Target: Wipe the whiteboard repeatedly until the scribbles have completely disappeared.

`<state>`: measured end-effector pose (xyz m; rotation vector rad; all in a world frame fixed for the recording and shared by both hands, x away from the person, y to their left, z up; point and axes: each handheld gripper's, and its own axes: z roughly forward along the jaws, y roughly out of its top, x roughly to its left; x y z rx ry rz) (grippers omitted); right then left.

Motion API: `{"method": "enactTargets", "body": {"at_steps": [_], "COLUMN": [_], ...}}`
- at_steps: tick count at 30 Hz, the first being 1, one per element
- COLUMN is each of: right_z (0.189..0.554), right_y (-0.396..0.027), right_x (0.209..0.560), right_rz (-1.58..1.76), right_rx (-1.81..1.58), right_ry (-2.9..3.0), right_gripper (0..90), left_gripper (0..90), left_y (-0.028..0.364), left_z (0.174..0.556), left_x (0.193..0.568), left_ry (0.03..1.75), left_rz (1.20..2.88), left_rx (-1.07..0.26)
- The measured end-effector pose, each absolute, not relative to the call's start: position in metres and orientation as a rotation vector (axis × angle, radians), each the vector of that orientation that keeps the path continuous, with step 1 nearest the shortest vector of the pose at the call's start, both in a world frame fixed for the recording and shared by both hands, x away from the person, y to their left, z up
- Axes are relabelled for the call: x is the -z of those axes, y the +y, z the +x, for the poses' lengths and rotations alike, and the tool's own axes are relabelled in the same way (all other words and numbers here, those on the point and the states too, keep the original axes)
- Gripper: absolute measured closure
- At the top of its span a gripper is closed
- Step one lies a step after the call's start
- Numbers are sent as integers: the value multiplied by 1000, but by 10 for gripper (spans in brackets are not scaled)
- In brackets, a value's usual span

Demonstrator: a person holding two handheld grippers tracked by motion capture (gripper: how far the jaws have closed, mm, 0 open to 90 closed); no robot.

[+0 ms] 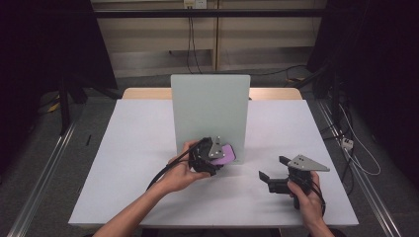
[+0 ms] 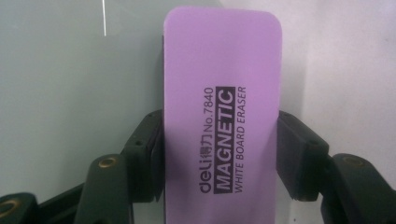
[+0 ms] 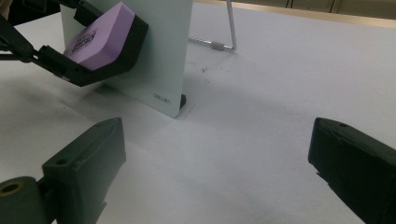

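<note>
Left gripper view showed the left gripper (image 2: 219, 144) clamped on a purple eraser (image 2: 219, 93) printed "MAGNETIC", against the board (image 2: 70, 93).

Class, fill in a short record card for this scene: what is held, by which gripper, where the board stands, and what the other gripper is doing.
Held thing: purple eraser, printed "MAGNETIC WHITE BOARD ERASER"
Held by: left gripper, shut on the eraser's long sides
Eraser position: at the lower right part of the whiteboard's face
Board: small whiteboard, upright on a wire stand
Surface: white table
Other gripper: right gripper, jaws open, nothing between them, to the right of the whiteboard
</note>
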<state>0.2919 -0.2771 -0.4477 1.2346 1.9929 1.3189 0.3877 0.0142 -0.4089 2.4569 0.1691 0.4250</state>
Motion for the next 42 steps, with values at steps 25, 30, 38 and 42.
{"method": "enactTargets", "body": {"at_steps": [25,30,38,42], "right_z": [292,291,292,291], "right_y": [-276,-276,-276,-276], "right_x": [448,448,448,448], "right_rz": [1240,1238,1233,1234], "right_rx": [-1314,-1318,-1313,-1319], "right_ry": [1995,1992,1996,1996], "right_gripper": [42,41,41,41], "left_gripper": [410,410,409,409], "left_y": [68,72,85,96], "left_z": [390,382,380,380], "left_x": [377,376,377,375], "left_ry": [300,306,366,397], "left_rz": [2312,2305,2244,2225], "left_rx": [-430,-399,-333,-315]}}
